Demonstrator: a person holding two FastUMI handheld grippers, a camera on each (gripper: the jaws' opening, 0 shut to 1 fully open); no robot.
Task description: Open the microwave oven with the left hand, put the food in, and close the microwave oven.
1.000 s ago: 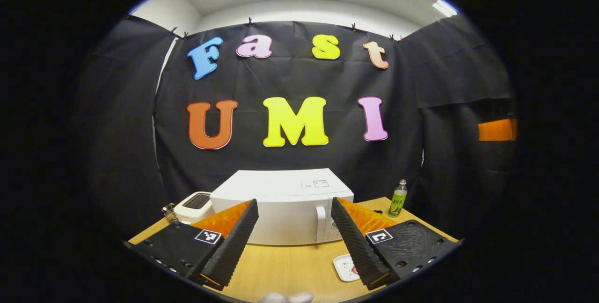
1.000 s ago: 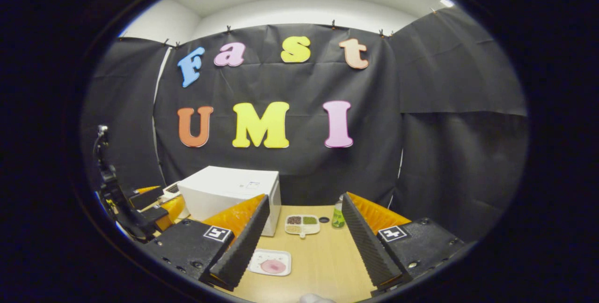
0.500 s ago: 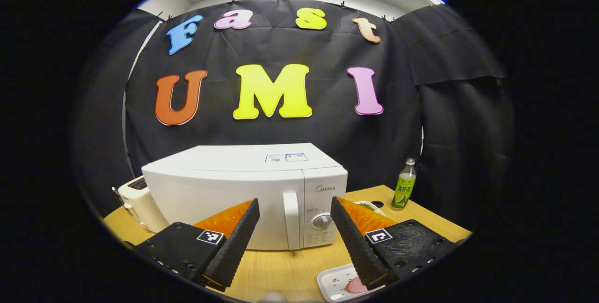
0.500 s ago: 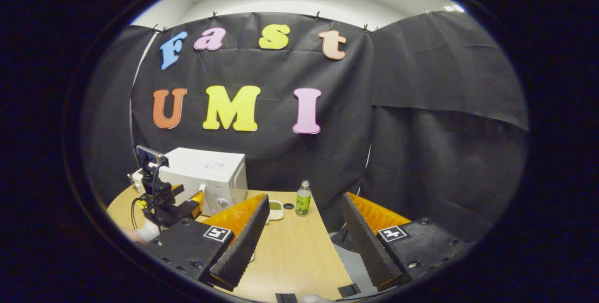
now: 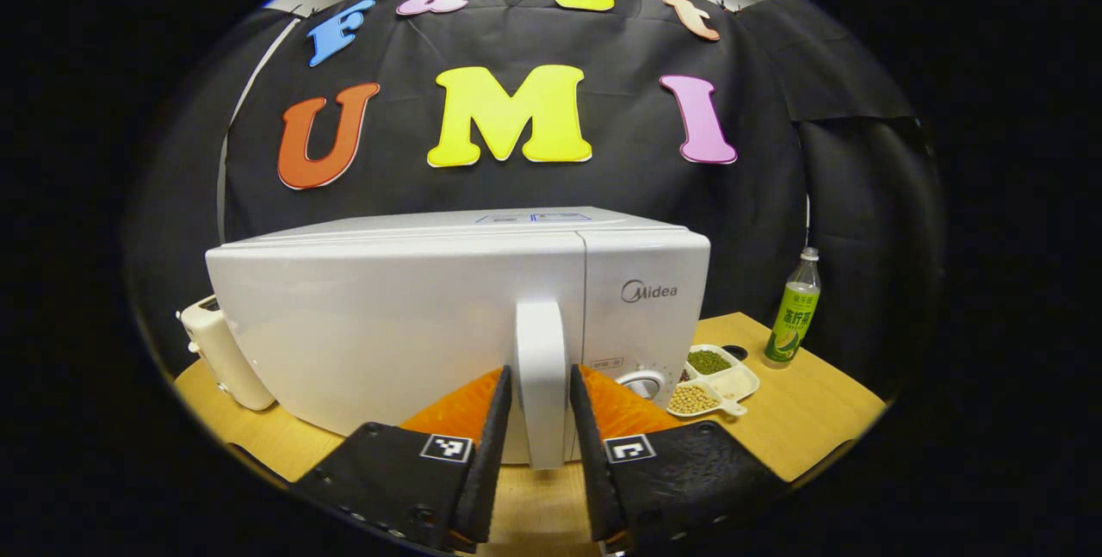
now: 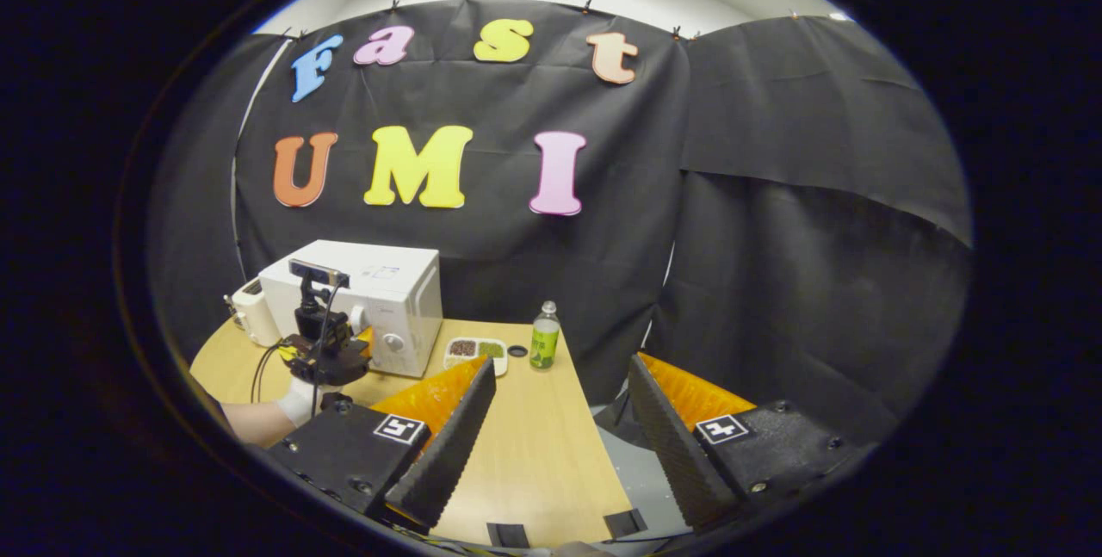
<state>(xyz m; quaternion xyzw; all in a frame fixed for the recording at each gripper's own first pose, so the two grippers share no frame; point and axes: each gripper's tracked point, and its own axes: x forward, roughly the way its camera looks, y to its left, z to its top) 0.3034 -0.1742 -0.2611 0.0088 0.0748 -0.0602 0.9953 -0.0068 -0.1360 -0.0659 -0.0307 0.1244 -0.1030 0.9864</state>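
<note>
Straddling the upright door handle [image 5: 542, 385], left gripper [image 5: 540, 488] nearly closed, contact unclear.

Place: a staged recording booth dressed as a kitchen corner, where I work.
Walls: black cloth [image 6: 775, 221] clipped up on all sides, pale room wall above.
Furniture: one wooden table [image 6: 551, 445].
Kitchen items: white microwave oven [image 5: 387, 324], toaster [image 5: 219, 350], divided dish of beans [image 5: 715, 376], green drink bottle [image 5: 792, 312].
</note>
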